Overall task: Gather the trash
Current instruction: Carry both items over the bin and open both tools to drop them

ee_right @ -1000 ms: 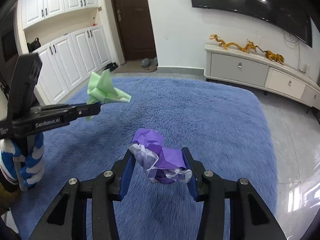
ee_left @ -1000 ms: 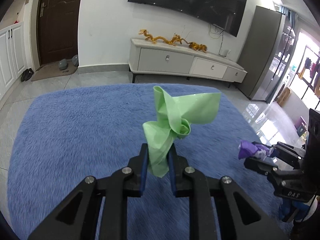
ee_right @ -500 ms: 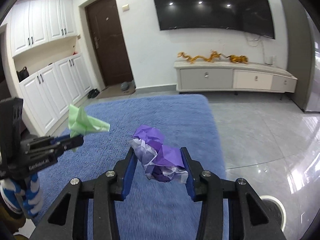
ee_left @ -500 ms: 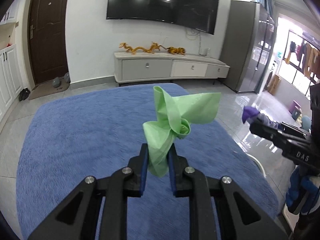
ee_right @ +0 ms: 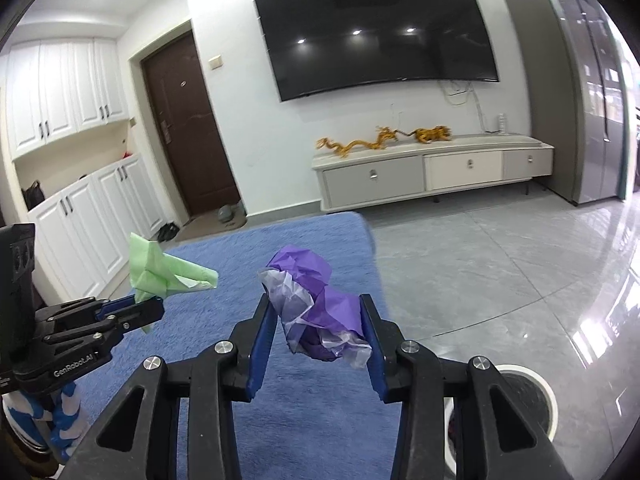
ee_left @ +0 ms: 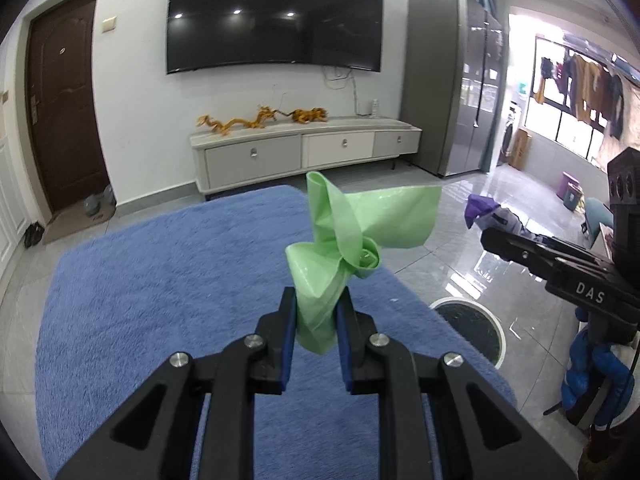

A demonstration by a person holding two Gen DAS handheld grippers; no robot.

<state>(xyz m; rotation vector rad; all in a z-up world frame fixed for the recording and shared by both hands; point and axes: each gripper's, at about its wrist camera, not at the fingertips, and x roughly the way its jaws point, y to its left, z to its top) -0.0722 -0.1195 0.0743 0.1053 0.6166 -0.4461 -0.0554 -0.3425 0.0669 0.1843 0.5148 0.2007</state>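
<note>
The left gripper (ee_left: 316,320) is clamped on the green plastic bag (ee_left: 352,240); the twisted lower end sits btw. the blue pads, the rest stands up above the tips. The right gripper (ee_right: 318,332) has the purple crumpled paper (ee_right: 316,304) btw. its pads, touching both, and its jaws are closing. Both are over the blue rug (ee_left: 160,280), with the round bin (ee_right: 532,400) just beside the rug, lower right.

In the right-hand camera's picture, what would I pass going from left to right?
White cupboards → green wrapper → brown door → purple wrapper → television → round bin → grey fridge.
</note>
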